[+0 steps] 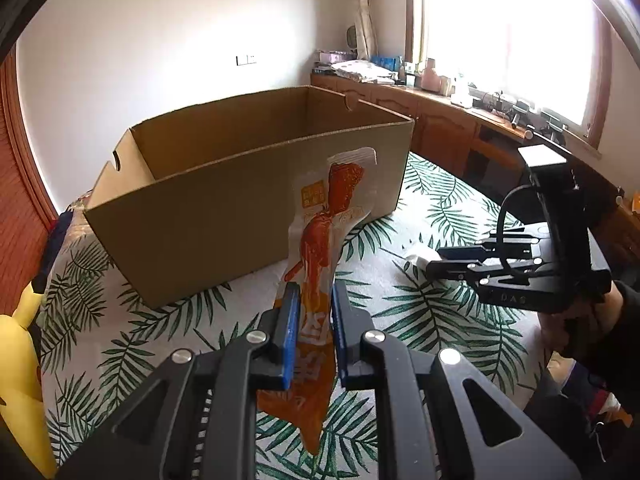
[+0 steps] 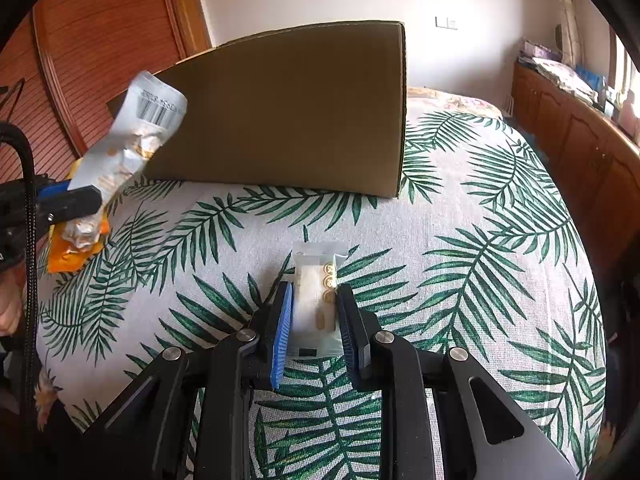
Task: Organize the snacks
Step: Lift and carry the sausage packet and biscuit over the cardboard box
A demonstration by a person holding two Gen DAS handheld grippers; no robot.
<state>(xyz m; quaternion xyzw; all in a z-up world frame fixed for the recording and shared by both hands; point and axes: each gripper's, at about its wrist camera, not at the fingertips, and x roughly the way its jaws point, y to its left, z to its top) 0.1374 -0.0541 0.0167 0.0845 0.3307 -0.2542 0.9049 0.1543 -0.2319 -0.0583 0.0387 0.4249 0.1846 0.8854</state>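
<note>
My left gripper (image 1: 316, 285) is shut on a long orange-and-white snack packet (image 1: 326, 216), which it holds upright above the cloth in front of the open cardboard box (image 1: 208, 216). The right wrist view shows that packet (image 2: 132, 140) crumpled at the left, in the left gripper (image 2: 80, 198) and beside the box (image 2: 288, 120). My right gripper (image 2: 315, 285) is shut on a small white snack packet (image 2: 316, 268) low over the leaf-print cloth (image 2: 480, 280). In the left wrist view the right gripper (image 1: 434, 264) is at the right, with the white packet (image 1: 418, 255) at its tips.
A yellow plush toy (image 1: 20, 360) sits at the cloth's left edge. A wooden cabinet (image 1: 440, 124) loaded with clutter runs under the bright window. A wooden slatted door (image 2: 100, 40) stands behind the box. A person's hand (image 1: 600, 312) holds the right gripper.
</note>
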